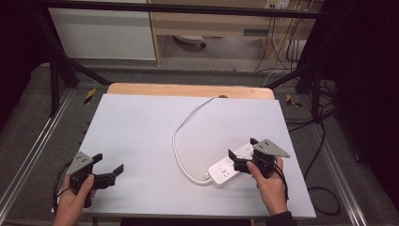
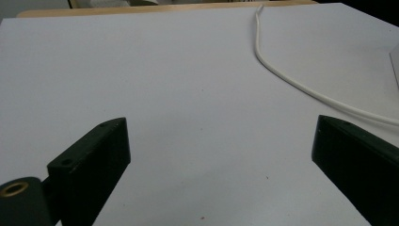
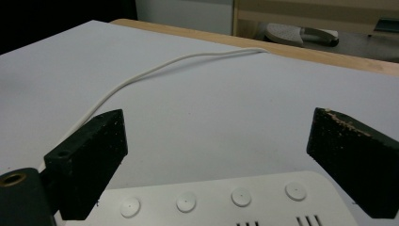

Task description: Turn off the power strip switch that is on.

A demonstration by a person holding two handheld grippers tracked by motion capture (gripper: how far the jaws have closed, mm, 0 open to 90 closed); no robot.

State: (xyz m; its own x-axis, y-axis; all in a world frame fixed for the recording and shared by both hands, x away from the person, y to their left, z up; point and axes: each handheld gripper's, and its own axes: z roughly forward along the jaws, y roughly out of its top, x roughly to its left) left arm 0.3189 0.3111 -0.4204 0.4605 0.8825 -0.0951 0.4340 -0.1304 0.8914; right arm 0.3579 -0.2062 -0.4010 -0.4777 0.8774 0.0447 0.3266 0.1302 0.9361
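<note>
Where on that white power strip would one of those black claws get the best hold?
Probably across the power strip's narrow width, from above: it lies flat, long and slim. The open right gripper already straddles it; avoid the cord end.

A white sheet (image 1: 155, 141) covered the wooden table (image 1: 188, 89), leaving a bare strip of wood along the far edge. Beyond it stood a pale cabinet (image 1: 103, 33) and a tangle of dark cables (image 1: 282, 42) (hanging by the wall). Black frame bars (image 1: 56, 80) flanked both sides.
</note>
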